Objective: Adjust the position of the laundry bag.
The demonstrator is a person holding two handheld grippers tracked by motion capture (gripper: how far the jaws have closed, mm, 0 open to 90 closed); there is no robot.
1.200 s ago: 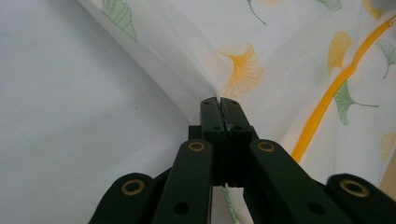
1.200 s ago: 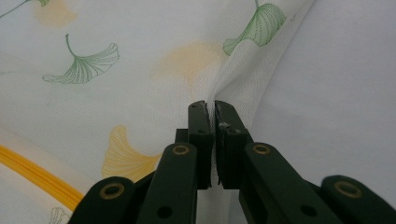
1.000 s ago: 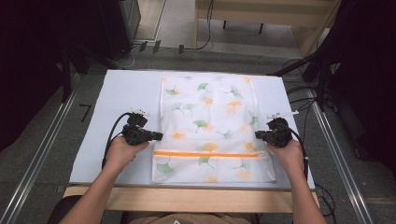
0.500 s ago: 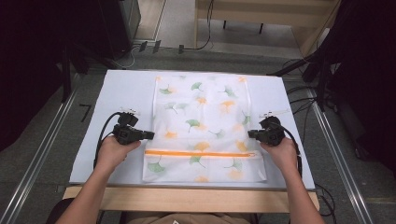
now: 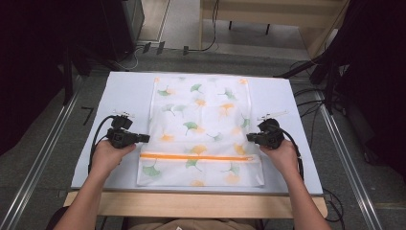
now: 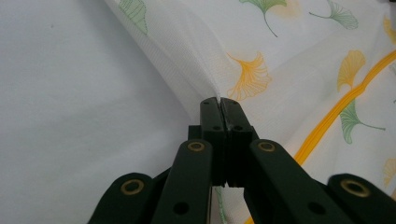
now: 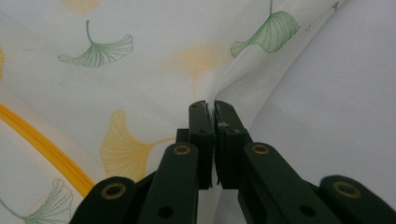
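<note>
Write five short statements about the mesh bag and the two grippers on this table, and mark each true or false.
1. The left gripper is shut on the mesh bag's edge. True.
2. The right gripper hangs open above the bag. False: it is shut on the bag's opposite edge.
3. The bag's zipper is orange. True.
4. The bag is printed with blue stars. False: it bears green and orange ginkgo leaves.
5. The bag hangs off the far edge of the table. False: it lies on the white tabletop, with its near end close to the person.
</note>
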